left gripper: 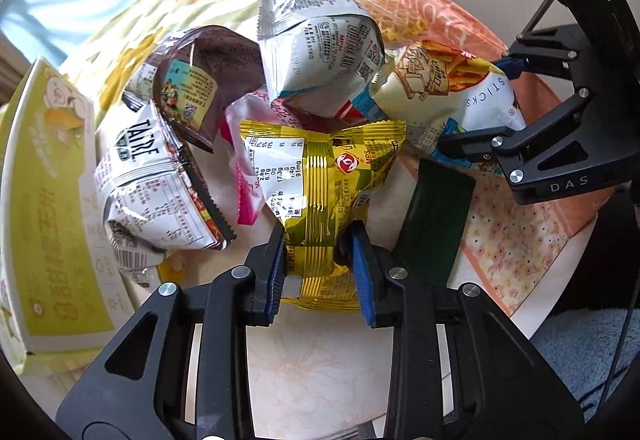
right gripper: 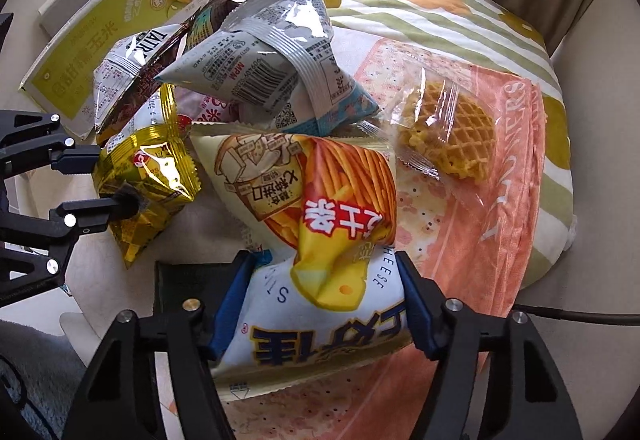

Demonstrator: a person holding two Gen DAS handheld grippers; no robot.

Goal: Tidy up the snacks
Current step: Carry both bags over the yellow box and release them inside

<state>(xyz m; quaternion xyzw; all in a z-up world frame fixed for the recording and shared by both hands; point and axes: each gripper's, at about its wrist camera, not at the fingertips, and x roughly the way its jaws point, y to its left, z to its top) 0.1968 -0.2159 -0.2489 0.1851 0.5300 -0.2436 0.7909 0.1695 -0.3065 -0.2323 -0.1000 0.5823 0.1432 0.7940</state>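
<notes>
A pile of snack bags lies on a flowered cloth. My left gripper [left gripper: 318, 260] is shut on a gold foil bag [left gripper: 328, 175], which also shows in the right wrist view [right gripper: 148, 183]. My right gripper [right gripper: 320, 304] is shut on a white and orange cheese sticks bag [right gripper: 316, 240], seen in the left wrist view [left gripper: 444, 87] with the gripper [left gripper: 472, 123] at its right end. Behind them lie a silver bag [left gripper: 320, 39], a dark brown bag [left gripper: 204, 79] and a white bag marked TATRE [left gripper: 156, 191]. A wrapped waffle [right gripper: 448, 131] lies at the right.
A yellow-green box [left gripper: 48, 191] lies at the left of the pile. A dark green flat object [left gripper: 436, 215] lies between the two grippers. A peach cloth marked FLOWERS [right gripper: 500, 167] covers the right side, over a striped flowered cushion [right gripper: 420, 7].
</notes>
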